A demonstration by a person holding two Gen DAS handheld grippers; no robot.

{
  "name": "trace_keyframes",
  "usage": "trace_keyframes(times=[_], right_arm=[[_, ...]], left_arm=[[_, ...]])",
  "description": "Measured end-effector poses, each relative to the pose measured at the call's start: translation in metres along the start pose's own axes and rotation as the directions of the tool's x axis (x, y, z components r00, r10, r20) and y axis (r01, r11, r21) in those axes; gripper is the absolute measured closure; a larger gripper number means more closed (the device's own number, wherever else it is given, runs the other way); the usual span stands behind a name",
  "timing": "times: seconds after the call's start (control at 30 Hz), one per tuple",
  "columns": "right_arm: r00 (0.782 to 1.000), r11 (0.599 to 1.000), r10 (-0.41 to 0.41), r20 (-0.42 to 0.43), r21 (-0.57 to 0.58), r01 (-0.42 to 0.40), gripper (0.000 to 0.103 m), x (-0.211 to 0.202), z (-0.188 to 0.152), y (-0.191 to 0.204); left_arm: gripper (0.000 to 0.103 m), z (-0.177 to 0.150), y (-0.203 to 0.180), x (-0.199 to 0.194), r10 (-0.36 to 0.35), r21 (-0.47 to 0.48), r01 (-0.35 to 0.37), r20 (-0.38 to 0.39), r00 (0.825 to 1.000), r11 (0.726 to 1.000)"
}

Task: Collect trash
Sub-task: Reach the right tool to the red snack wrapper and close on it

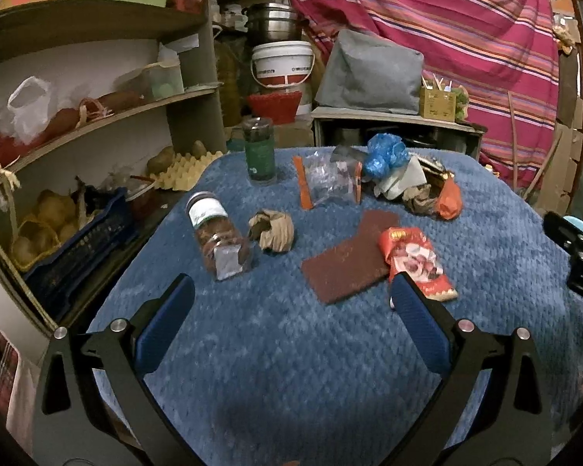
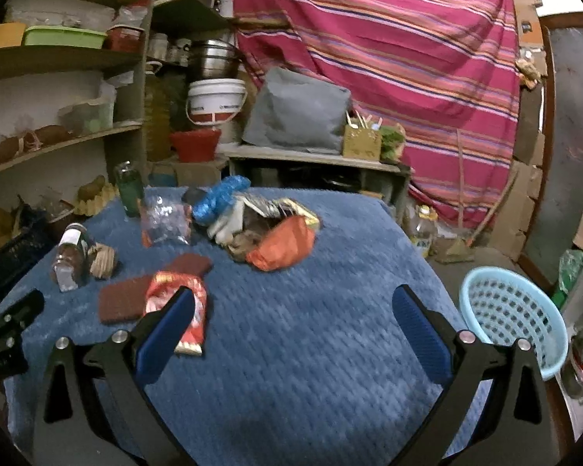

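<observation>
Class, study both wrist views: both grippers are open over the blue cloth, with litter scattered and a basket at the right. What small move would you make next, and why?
Probably ease the right gripper forward and leftward to the red snack wrapper. Its jaws stand open and empty, the wrapper lies flat and nearest its left finger, and the light blue basket waits just beyond the table's right edge.

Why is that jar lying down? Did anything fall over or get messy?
Yes. The jar lies tipped on its side on the blue cloth, while the green jar behind it stands upright. Crumpled wrappers lie scattered, such as the red snack packet. Nothing looks spilled.
</observation>
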State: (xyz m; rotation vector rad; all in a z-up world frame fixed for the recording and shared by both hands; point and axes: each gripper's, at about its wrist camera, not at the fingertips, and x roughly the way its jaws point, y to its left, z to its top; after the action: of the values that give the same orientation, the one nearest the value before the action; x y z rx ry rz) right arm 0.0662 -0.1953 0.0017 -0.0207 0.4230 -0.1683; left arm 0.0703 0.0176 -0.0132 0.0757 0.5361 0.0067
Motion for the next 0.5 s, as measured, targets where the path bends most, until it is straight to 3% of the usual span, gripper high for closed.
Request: trace_keyframes(times=[0.27, 0.5], right_arm=[[1.0, 0.999, -0.018, -0.017, -0.041, 0.018, 0.004, 0.036, 0.011, 0.023], [0.998, 0.999, -0.038, -0.058, -0.036, 0.036, 0.004, 0.059, 0.001, 0.018]], left_arm=[[0.005, 0.02, 0.004, 0.026, -0.018, -0.05, 0.017, -0.014, 1.0, 0.999], [0.005, 0.017, -0.004, 0.048, -0.037, -0.029, 0.036, -0.032, 0.999, 0.999]])
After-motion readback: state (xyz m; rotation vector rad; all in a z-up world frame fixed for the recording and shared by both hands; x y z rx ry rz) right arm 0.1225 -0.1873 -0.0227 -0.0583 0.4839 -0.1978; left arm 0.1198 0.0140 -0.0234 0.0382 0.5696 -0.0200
